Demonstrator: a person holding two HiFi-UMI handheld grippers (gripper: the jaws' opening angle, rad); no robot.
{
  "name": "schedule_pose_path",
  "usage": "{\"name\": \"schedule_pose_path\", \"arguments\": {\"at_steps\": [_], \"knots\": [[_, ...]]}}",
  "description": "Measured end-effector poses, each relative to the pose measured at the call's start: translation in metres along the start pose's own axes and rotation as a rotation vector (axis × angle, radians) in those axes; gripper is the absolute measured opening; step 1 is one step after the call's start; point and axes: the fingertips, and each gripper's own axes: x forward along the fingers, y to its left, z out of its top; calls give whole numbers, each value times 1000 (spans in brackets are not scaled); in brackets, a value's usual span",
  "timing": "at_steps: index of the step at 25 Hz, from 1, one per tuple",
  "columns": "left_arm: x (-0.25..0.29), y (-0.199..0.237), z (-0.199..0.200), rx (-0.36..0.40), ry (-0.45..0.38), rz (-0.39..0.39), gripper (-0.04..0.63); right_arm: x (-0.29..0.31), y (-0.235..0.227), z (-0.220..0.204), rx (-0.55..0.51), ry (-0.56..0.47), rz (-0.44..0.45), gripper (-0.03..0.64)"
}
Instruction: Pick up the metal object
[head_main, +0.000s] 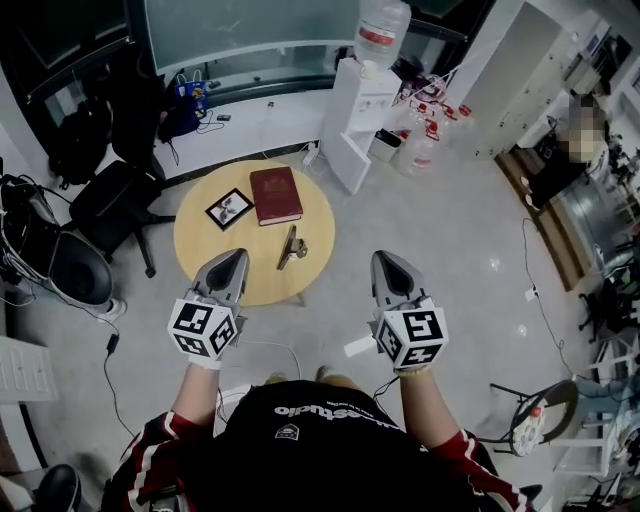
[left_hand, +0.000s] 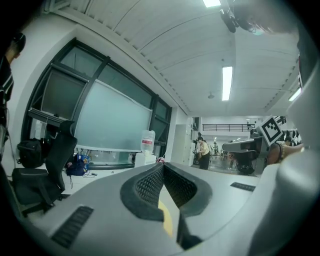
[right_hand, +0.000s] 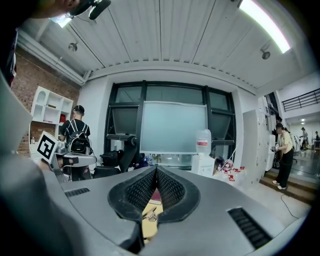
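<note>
Fingers of the left gripper (head_main: 238, 258) are pressed together and empty, over the round worktop (head_main: 200, 245) at its 6 o'clock rim. On it a framed picture (head_main: 229, 208) sits at 10 o'clock, a red book (head_main: 275, 194) at 1 and the metal object (head_main: 289, 246) at 4, untouched. The right gripper (head_main: 383, 260), fingers likewise together and empty, hangs over the floor (head_main: 450, 230) at the metal object's 3 o'clock.

round table (head_main: 196, 242): book (head_main: 275, 195), frame (head_main: 229, 208), metal object (head_main: 290, 247)
</note>
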Motion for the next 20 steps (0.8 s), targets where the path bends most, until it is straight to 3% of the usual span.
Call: {"name": "schedule_pose_path", "arguments": {"at_steps": [10,17,20], "knots": [[55,-16,15,17,-24,99,15,34,-56,17,7,-50,119,28],[87,-35,16,80,-23,88,22,44,-83,20,34,-77,155,29],[96,-41,15,101,-17,77,107,46,-87,13,27,-62,165,29]]}}
